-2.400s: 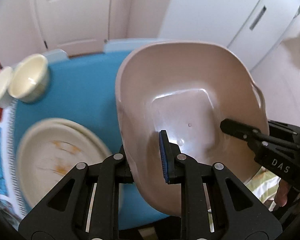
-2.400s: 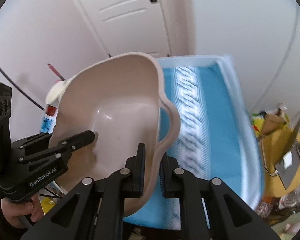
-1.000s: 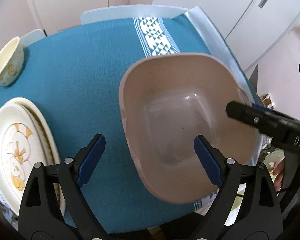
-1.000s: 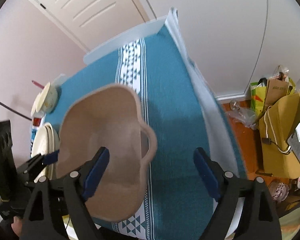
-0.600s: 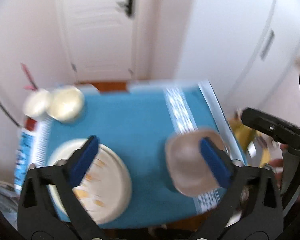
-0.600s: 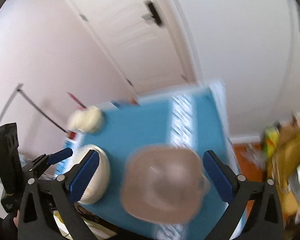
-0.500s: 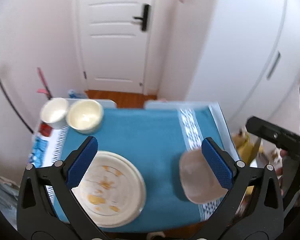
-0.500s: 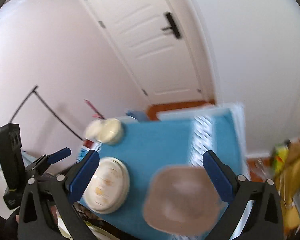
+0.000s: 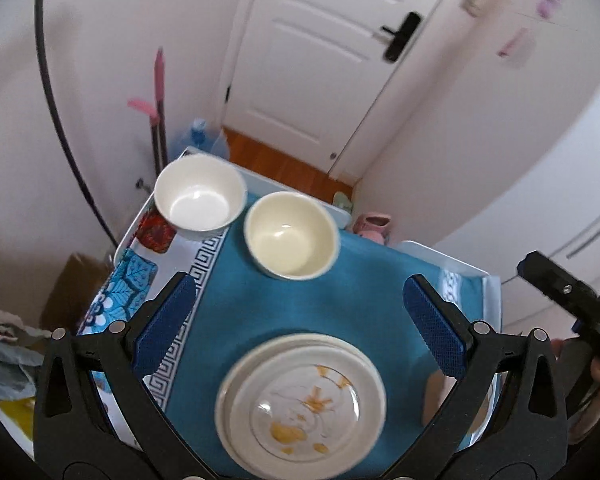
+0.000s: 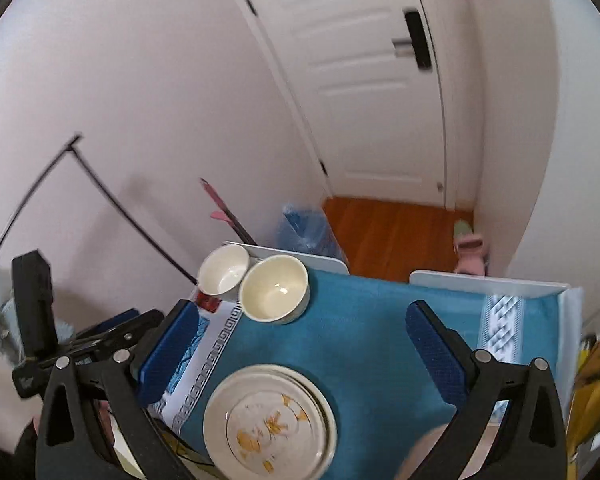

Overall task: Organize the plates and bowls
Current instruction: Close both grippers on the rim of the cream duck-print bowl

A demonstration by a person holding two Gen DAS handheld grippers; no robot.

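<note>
The table (image 9: 376, 300), under its blue cloth, carries everything, and the stacked plates (image 9: 300, 400) at its near edge serve as the landmark. Beyond the stack stands the cream bowl (image 9: 292, 236), with the white bowl (image 9: 200, 194) touching it on the far-left side, apparently grouped by kind. A beige basin (image 9: 436, 392) peeks out just right of the stack. Both the left gripper (image 9: 300, 320) and the right gripper (image 10: 300, 352) hang above, spread wide and empty, probably framing the next pick.
</note>
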